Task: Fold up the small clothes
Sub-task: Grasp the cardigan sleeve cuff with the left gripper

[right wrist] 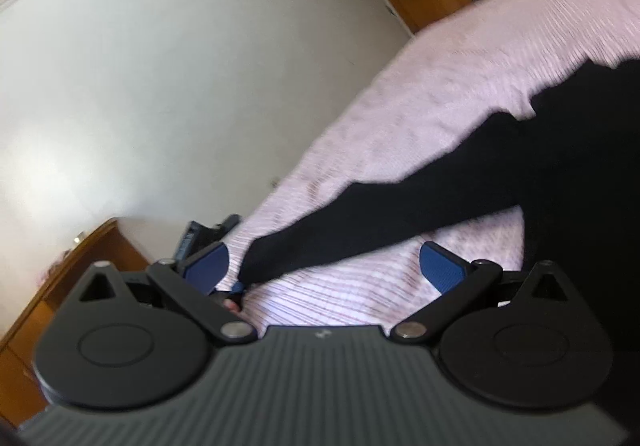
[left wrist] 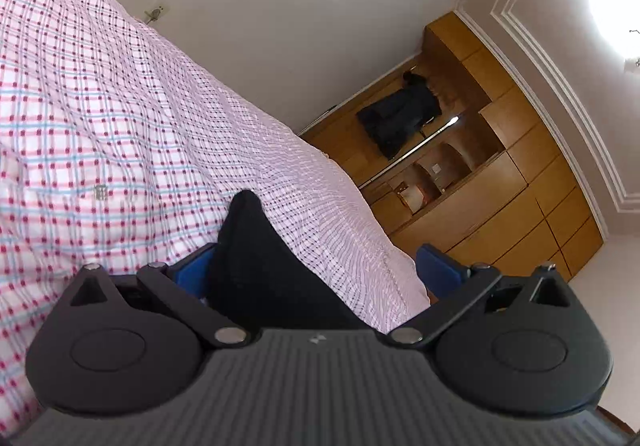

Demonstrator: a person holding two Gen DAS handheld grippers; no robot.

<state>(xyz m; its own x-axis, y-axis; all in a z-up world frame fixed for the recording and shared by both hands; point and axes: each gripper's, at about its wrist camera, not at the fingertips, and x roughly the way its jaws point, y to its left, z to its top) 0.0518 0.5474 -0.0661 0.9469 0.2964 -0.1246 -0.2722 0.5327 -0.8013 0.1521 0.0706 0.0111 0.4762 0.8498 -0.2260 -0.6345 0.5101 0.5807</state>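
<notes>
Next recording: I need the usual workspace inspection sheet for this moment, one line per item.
Surface: bed under a pink, white and blue checked cotton cover, rumpled.
Job's things: one black fabric garment, a long narrow part stretched across the cover; a fold of it rises between the left gripper's blue pads.
Clutter: nothing seen on the bed.
Grippers: left gripper open, its left pad against the cloth; right gripper open above the cover, garment tip near its left pad.
Cables: nothing seen on the bed.
Surroundings: white wall; wooden wardrobe unit with dark clothing hanging; bright ceiling light. Right wrist view is motion-blurred.
</notes>
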